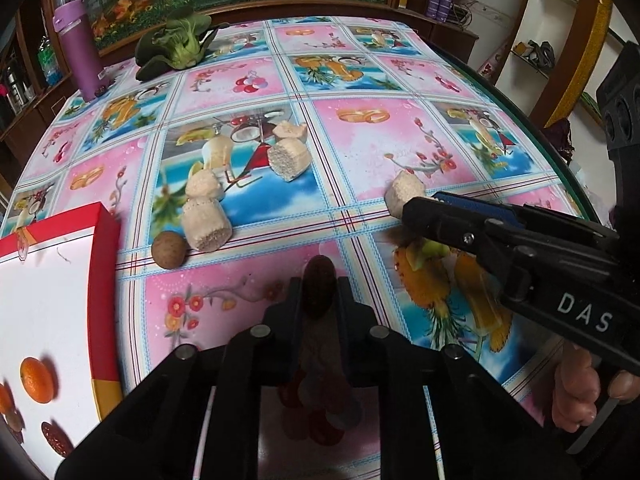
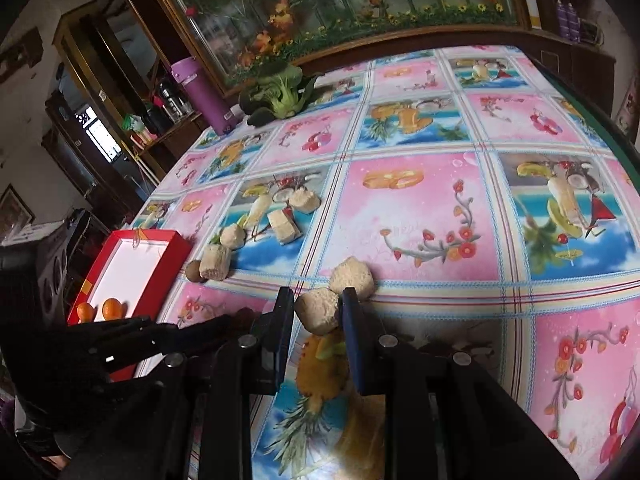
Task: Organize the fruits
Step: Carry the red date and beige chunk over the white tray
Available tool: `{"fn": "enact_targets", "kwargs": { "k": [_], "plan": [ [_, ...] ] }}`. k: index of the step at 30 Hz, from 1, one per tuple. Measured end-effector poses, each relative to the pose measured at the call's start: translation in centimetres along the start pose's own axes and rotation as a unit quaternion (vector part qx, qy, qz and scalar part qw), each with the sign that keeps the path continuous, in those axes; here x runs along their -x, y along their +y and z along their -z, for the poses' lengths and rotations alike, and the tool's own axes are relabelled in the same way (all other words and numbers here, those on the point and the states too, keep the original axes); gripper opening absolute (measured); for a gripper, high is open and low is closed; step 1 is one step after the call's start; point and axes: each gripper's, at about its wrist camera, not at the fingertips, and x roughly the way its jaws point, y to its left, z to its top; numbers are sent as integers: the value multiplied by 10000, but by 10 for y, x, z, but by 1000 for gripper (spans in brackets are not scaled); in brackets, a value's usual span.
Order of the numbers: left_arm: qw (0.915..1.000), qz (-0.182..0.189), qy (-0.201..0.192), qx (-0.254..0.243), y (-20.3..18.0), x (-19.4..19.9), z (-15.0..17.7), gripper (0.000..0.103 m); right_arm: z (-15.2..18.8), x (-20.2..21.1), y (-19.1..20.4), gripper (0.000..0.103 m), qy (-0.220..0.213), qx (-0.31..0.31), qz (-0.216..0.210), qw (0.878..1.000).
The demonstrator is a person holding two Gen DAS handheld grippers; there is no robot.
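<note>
I see a counter [image 1: 360, 152] under a pink-and-blue fruit-print cloth, pale porous chunks [image 1: 286, 158] clustered mid-cloth, a brown round fruit [image 1: 170, 249] touching the nearest chunk, red box [image 1: 106, 300] at the left edge, purple bottle [image 1: 78, 50] and leafy greens [image 1: 180, 46] far back.

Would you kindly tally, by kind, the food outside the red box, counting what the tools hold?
Pale beige chunks: 6
Round brown fruit: 1
Dark red fruit: 1
Leafy green vegetable: 1
Total: 9
A small dark speck by the purple bottle is too small to tell.
</note>
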Motion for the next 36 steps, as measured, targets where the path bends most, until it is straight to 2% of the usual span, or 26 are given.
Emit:
{"fn": "enact_targets", "kwargs": {
  "k": [3, 7, 13, 20, 24, 27, 36],
  "plan": [
    [9999, -6, -71, 75, 1, 3, 1, 17, -1, 6, 1, 23, -216, 9, -38, 9998],
    [9993, -79, -350, 98, 3, 26, 4, 17, -2, 8, 3, 23, -351, 57, -38, 9994],
    [9939, -241, -1031, 297, 20, 90, 11, 17, 2, -1, 10, 23, -14, -204, -186, 9996],
    [9830, -571, -1639, 602, 59, 153, 35, 17, 11, 6, 89, 23, 139, 209, -670, 9974],
    [9775, -739, -1800, 813, 82, 171, 51, 17, 8, 8, 137, 23, 190, 523, -940, 9940],
    [9740, -800, -1854, 1030, 103, 180, 64, 17, 7, 3, 164, 23, 316, 597, -1141, 9912],
    [9634, -1157, -1838, 1573, 173, 190, 106, 17, 25, -22, 207, 23, 662, 861, -1252, 9862]
  ]
}}
